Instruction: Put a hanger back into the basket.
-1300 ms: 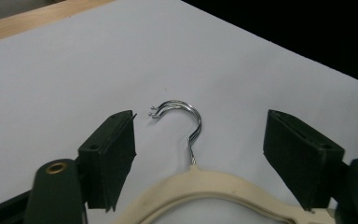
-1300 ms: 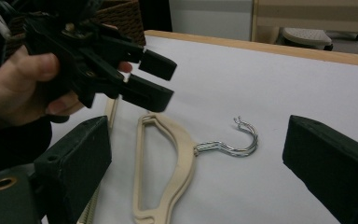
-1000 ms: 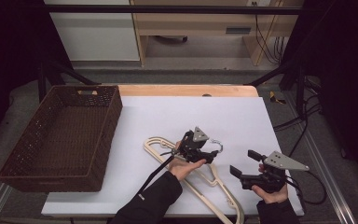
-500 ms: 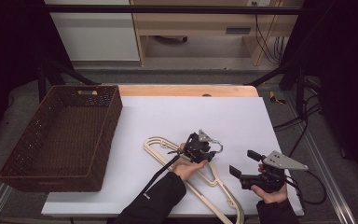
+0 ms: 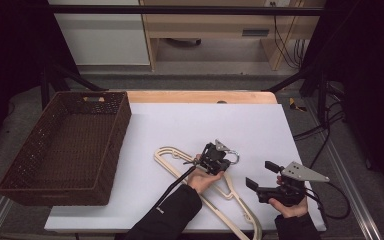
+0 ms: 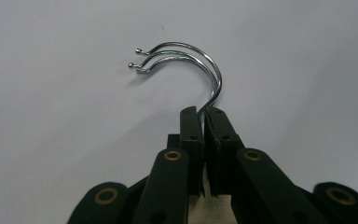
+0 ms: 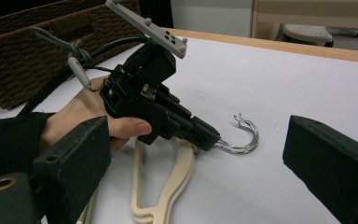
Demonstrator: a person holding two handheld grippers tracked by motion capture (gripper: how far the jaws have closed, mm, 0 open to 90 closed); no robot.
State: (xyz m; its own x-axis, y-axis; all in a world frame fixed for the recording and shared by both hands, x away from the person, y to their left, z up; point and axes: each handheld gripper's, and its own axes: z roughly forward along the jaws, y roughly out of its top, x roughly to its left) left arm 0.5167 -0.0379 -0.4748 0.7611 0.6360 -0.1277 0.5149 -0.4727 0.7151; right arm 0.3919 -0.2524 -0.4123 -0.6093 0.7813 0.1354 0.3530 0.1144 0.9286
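Left gripper view: hanger hooks between hand-held gripper jaws

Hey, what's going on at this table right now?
A person is working with a claw in each hand. The left claw has just closed on the metal hooks of cream-coloured hangers lying on the white table. The right claw is open beside them, holding nothing. A brown wicker basket sits at the table's left side, nothing visible in it.
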